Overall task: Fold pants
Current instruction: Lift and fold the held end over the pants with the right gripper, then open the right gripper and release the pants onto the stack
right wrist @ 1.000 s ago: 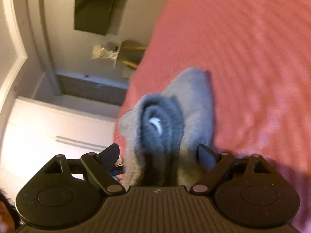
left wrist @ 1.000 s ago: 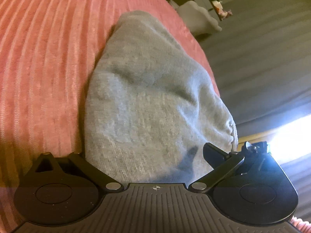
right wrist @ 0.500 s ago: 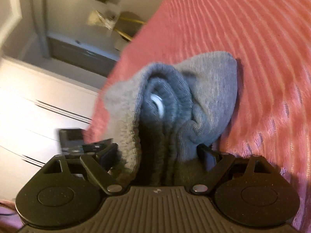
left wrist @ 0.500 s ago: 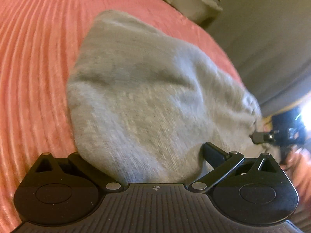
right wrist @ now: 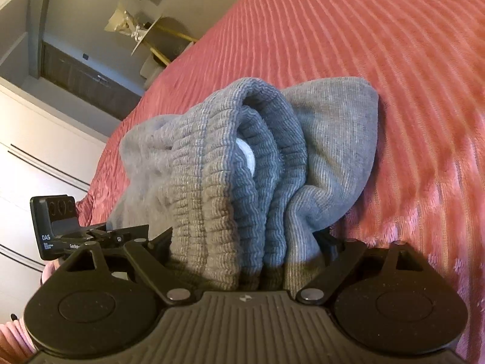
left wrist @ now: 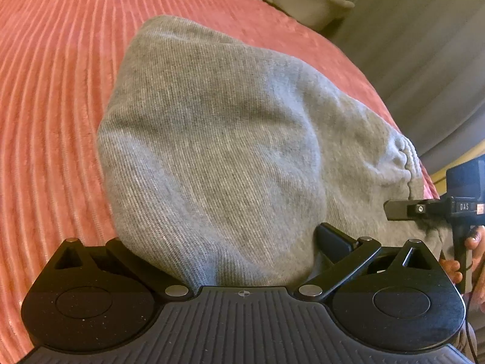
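Grey sweatpants (left wrist: 212,139) lie bunched on a pink ribbed bedspread (left wrist: 48,91). My left gripper (left wrist: 221,242) is shut on a thick fold of the grey fabric, which fills the gap between its jaws. In the right wrist view the ribbed waistband (right wrist: 230,163) with a white tag stands folded between the jaws, and my right gripper (right wrist: 245,245) is shut on it. The right gripper also shows at the right edge of the left wrist view (left wrist: 424,209), the left gripper at the left of the right wrist view (right wrist: 91,230). Both pairs of fingertips are hidden by cloth.
The bedspread (right wrist: 394,60) spreads wide around the pants. Beyond the bed edge are a white armchair (left wrist: 312,3), grey floor (left wrist: 424,45), white drawers (right wrist: 36,151) and a gold-legged side table (right wrist: 157,39).
Both grippers have drawn closer together with the pants in them; each now shows in the other's view. The fabric bunches up higher and fuller.
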A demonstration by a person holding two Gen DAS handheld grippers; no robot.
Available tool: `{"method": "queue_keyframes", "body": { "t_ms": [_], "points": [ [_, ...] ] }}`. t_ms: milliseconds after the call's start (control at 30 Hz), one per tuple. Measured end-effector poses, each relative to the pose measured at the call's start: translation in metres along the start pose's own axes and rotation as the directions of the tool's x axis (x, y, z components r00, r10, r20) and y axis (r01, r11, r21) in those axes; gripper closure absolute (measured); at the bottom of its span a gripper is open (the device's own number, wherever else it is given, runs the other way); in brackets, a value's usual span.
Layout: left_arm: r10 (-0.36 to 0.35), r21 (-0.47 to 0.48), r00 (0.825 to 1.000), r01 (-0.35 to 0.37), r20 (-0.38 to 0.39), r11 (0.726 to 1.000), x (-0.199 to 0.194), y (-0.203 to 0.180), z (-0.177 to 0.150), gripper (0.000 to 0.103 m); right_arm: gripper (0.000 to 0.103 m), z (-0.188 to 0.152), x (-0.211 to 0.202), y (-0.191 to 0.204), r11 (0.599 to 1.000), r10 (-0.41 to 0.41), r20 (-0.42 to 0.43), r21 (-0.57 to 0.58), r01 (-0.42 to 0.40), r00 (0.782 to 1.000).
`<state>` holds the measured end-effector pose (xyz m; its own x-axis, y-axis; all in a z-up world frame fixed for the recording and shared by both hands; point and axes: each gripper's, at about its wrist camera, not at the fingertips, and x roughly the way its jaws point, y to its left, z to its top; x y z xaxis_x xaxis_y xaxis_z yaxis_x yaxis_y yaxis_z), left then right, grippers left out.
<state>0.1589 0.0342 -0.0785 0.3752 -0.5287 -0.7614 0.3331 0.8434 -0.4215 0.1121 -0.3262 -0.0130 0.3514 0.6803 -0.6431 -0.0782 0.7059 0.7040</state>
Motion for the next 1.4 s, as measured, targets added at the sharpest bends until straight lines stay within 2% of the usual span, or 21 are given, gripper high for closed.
{"method": "queue_keyframes", "body": {
  "t_ms": [200, 233, 300, 333, 400, 433, 467, 567, 733, 867, 1000, 1100, 1167, 1200, 1267, 1300, 1333, 1367, 1400],
  "points": [
    [0.018, 0.014, 1.000, -0.018, 0.006, 1.000, -0.001, -0.002, -0.001, 0.000, 0.016, -0.012, 0.000, 0.003, 0.999, -0.027, 0.031, 0.031, 0.026, 0.999],
    [0.027, 0.016, 1.000, -0.027, 0.010, 1.000, -0.002, -0.004, -0.001, 0.003, 0.016, -0.014, 0.000, 0.005, 0.998, -0.040, 0.037, 0.040, 0.038, 0.999],
    [0.043, 0.024, 0.999, -0.044, 0.027, 0.999, -0.007, -0.008, -0.003, 0.011, 0.016, -0.017, 0.000, 0.015, 0.995, -0.092, 0.044, 0.053, 0.090, 0.995],
    [0.040, 0.024, 0.998, -0.041, 0.041, 0.999, -0.011, -0.011, -0.004, 0.019, 0.017, -0.019, -0.001, 0.022, 0.990, -0.129, 0.047, 0.053, 0.127, 0.990],
    [0.040, 0.017, 0.997, -0.041, 0.060, 0.999, -0.017, -0.013, -0.004, 0.032, 0.026, -0.024, -0.002, 0.043, 0.979, -0.204, 0.064, 0.010, 0.204, 0.977],
    [0.032, 0.008, 0.997, -0.032, 0.068, 0.999, -0.019, -0.014, -0.005, 0.044, 0.033, -0.027, -0.004, 0.055, 0.972, -0.230, 0.082, -0.037, 0.233, 0.970],
    [0.025, 0.013, 0.996, -0.026, 0.080, 1.000, -0.023, -0.016, -0.005, 0.052, 0.038, -0.031, -0.006, 0.065, 0.963, -0.251, 0.097, -0.071, 0.258, 0.963],
    [0.031, 0.046, 0.993, -0.037, 0.118, 0.998, -0.034, -0.024, -0.004, 0.060, 0.044, -0.035, -0.015, 0.095, 0.948, -0.272, 0.144, -0.130, 0.290, 0.952],
    [-0.013, 0.016, 0.981, 0.010, 0.192, 1.000, -0.054, -0.027, 0.013, 0.063, 0.045, -0.025, -0.026, 0.141, 0.945, -0.230, 0.204, -0.186, 0.268, 0.952],
    [0.024, 0.030, 0.959, -0.034, 0.282, 0.999, -0.072, -0.034, 0.049, 0.064, 0.046, 0.004, -0.024, 0.173, 0.940, -0.184, 0.262, -0.236, 0.248, 0.947],
    [0.082, 0.054, 0.928, -0.109, 0.364, 0.993, -0.081, -0.032, 0.094, 0.064, 0.046, 0.050, -0.007, 0.177, 0.951, -0.145, 0.315, -0.218, 0.220, 0.938],
    [0.115, 0.051, 0.919, -0.145, 0.378, 0.988, -0.070, -0.023, 0.119, 0.064, 0.045, 0.080, 0.008, 0.161, 0.966, -0.127, 0.345, -0.171, 0.196, 0.930],
    [0.143, 0.028, 0.926, -0.163, 0.348, 0.986, -0.050, -0.012, 0.127, 0.062, 0.044, 0.093, 0.022, 0.142, 0.974, -0.135, 0.354, -0.125, 0.189, 0.925],
    [0.169, -0.004, 0.935, -0.177, 0.313, 0.984, -0.037, -0.004, 0.129, 0.057, 0.042, 0.098, 0.030, 0.130, 0.975, -0.153, 0.353, -0.096, 0.198, 0.923],
    [0.246, -0.064, 0.945, -0.238, 0.217, 0.969, -0.016, 0.018, 0.123, 0.042, 0.024, 0.105, 0.047, 0.107, 0.964, -0.234, 0.312, -0.046, 0.260, 0.921],
    [0.253, -0.080, 0.950, -0.242, 0.183, 0.967, -0.013, 0.028, 0.115, 0.034, 0.020, 0.108, 0.052, 0.095, 0.950, -0.295, 0.266, -0.017, 0.311, 0.918],
    [0.239, -0.106, 0.953, -0.223, 0.187, 0.969, -0.017, 0.036, 0.106, 0.023, 0.017, 0.108, 0.052, 0.085, 0.932, -0.357, 0.243, 0.020, 0.363, 0.902],
    [0.234, -0.130, 0.947, -0.209, 0.220, 0.969, -0.026, 0.043, 0.097, 0.015, 0.017, 0.106, 0.045, 0.079, 0.920, -0.386, 0.254, 0.038, 0.390, 0.887],
    [0.253, -0.148, 0.935, -0.221, 0.249, 0.964, -0.035, 0.046, 0.089, 0.013, 0.017, 0.103, 0.036, 0.075, 0.924, -0.374, 0.257, 0.025, 0.381, 0.891]
  ]
}}
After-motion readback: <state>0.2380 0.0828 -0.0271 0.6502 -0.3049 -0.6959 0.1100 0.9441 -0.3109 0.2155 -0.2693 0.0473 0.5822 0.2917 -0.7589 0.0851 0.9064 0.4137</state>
